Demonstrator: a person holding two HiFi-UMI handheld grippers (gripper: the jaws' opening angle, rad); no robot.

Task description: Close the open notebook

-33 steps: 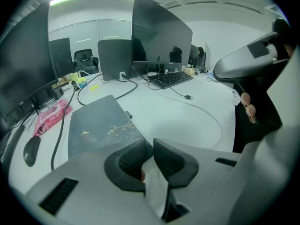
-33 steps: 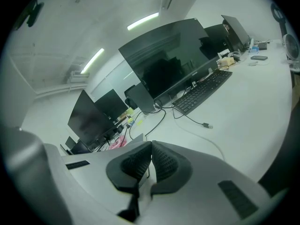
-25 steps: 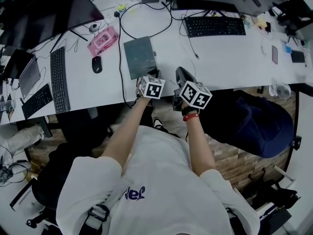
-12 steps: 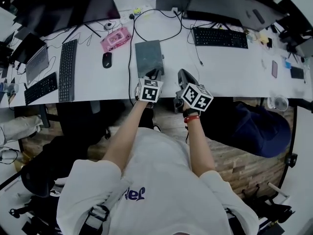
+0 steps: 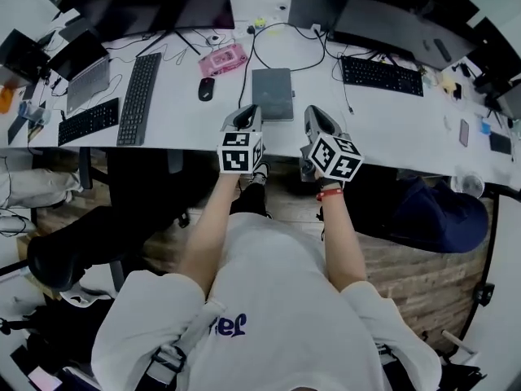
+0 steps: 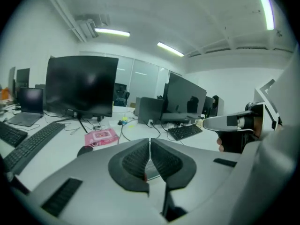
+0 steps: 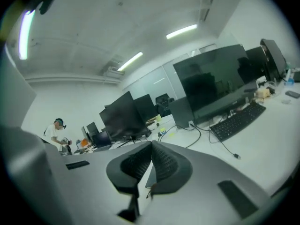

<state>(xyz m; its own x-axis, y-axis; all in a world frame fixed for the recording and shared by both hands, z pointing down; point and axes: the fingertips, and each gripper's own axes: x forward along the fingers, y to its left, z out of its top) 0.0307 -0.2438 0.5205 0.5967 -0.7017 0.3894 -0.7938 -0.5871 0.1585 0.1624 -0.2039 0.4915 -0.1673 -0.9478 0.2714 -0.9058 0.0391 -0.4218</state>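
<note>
The grey notebook [image 5: 272, 94] lies closed and flat on the white desk [image 5: 391, 120], near its front edge. My left gripper [image 5: 247, 116] hovers just left of the notebook's near corner, apart from it. Its jaws have just been closing and now meet with nothing between them, as the left gripper view [image 6: 150, 142] shows. My right gripper [image 5: 317, 119] hangs to the right of the notebook, also apart from it. It is shut and empty in the right gripper view [image 7: 151, 146].
A black mouse [image 5: 206, 89] and a pink case [image 5: 224, 59] lie left of the notebook, with a black cable [image 5: 254, 51] behind. Keyboards [image 5: 138, 98] [image 5: 381, 76] and dark monitors [image 5: 203, 2] line the desk. A dark chair [image 5: 435, 214] stands at the right.
Both grippers have lifted up and away from the notebook's near edge. The notebook lies closed throughout and has not moved on the desk.
</note>
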